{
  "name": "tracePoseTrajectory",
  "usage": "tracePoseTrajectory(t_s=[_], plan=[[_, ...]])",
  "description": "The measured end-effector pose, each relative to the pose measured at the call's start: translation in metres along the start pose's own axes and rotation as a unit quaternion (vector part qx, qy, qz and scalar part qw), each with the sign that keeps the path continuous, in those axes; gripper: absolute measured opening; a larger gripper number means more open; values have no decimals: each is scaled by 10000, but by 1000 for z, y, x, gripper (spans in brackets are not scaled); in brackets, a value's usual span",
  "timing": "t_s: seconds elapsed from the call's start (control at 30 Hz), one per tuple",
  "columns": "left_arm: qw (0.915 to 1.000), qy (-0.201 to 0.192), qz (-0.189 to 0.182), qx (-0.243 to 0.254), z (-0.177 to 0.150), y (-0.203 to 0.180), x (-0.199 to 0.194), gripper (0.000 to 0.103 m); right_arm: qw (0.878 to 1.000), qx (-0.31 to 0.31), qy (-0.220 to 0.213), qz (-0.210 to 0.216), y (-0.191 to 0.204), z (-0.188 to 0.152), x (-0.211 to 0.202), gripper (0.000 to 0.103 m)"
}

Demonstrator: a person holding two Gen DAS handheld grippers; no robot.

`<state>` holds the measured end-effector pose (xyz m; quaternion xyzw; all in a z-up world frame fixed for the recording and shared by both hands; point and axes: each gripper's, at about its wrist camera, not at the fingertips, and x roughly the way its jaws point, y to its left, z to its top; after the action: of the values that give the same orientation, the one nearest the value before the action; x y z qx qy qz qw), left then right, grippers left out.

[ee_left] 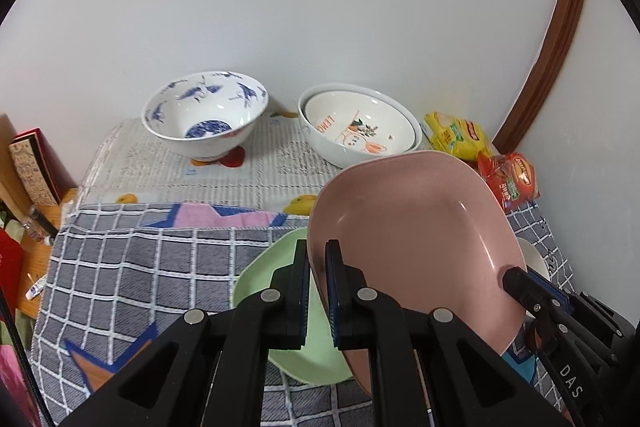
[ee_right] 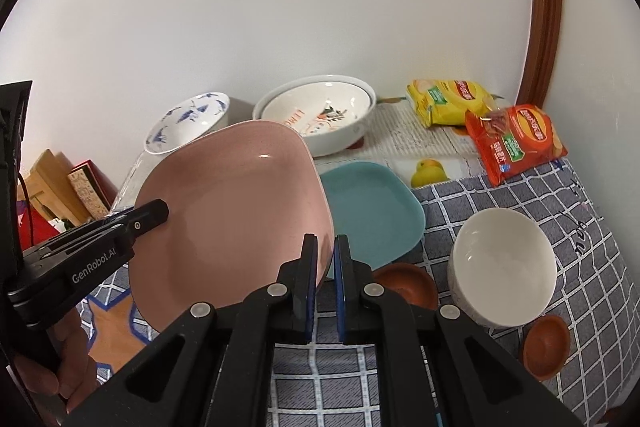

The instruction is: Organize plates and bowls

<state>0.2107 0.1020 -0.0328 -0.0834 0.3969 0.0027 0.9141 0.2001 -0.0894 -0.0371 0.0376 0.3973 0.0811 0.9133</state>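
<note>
Mid-transfer: left gripper (ee_left: 317, 267) and right gripper (ee_right: 325, 259) both clamped tight on opposite rims of the pink plate (ee_left: 416, 243), held tilted above the green plate (ee_left: 280, 267); next, level it and stack on a plate.

Glossy ceramic pink plate (ee_left: 420, 227); woven checked cloth (ee_left: 140, 267)

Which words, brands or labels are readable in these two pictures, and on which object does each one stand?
"GenRobot.AI": on the body of the left gripper.
"DAS": on the body of the right gripper.
"LEMO...", upside down and partly cut off: inside the white bowl with the orange drawing.
Yellow snack bag, red snack bag: print too blurred to read.
Book cover: too blurred.
</note>
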Motion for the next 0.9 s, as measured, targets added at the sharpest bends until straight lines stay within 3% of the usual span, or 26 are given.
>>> tracePoseTrajectory(t_s=[0.2, 0.5, 0.9], plan=[[9999, 12, 106, -96, -7, 17, -12, 8, 9999, -73, -39, 145, 15, -6, -9, 8], [9993, 192, 292, -147, -35, 42, -7, 8, 9990, -95, 230, 369, 32, -29, 6, 7], [9985, 277, 460, -118, -52, 46, -2, 9, 9973, -147, 409, 585, 35, -40, 19, 7]])
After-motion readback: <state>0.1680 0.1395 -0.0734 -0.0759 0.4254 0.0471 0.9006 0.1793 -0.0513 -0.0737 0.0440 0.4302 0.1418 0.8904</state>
